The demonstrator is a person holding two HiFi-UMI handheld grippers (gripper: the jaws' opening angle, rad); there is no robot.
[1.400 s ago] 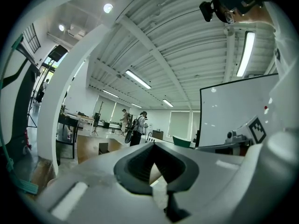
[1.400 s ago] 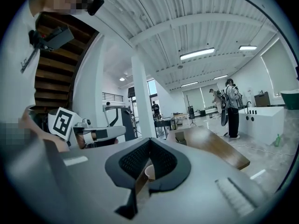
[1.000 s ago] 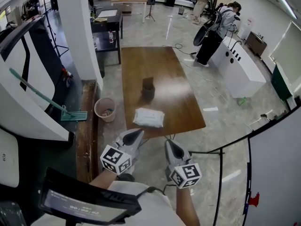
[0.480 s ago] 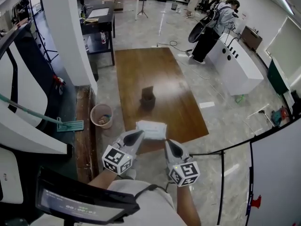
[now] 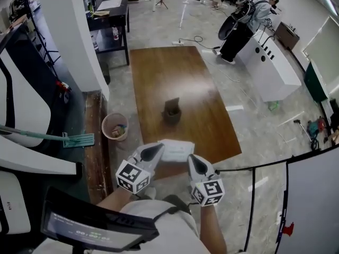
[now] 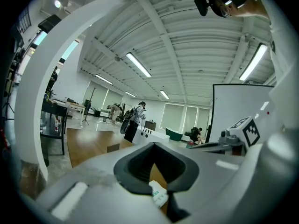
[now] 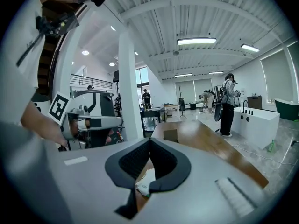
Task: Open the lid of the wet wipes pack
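The wet wipes pack (image 5: 178,150), white and flat, lies near the front edge of the brown table (image 5: 180,78). My left gripper (image 5: 154,151) is shut and points at the pack's left end, its tip at the pack's edge. My right gripper (image 5: 192,161) is shut too, just off the pack's right front corner. Whether either tip touches the pack I cannot tell. In the left gripper view the pack (image 6: 158,193) shows through the gap behind the closed jaws. The right gripper view likewise frames the pack (image 7: 145,183) that way. The lid's state is not visible.
A dark cup-like holder (image 5: 172,112) stands mid-table beyond the pack. A round bin (image 5: 115,126) and a mop (image 5: 53,137) are on the floor left of the table, by a white pillar (image 5: 71,30). A person (image 5: 249,20) bends over a white counter (image 5: 270,67) far right.
Both grippers have come forward to the table's front edge, still shut. The pack, which lay well ahead of them, now sits right at their tips.
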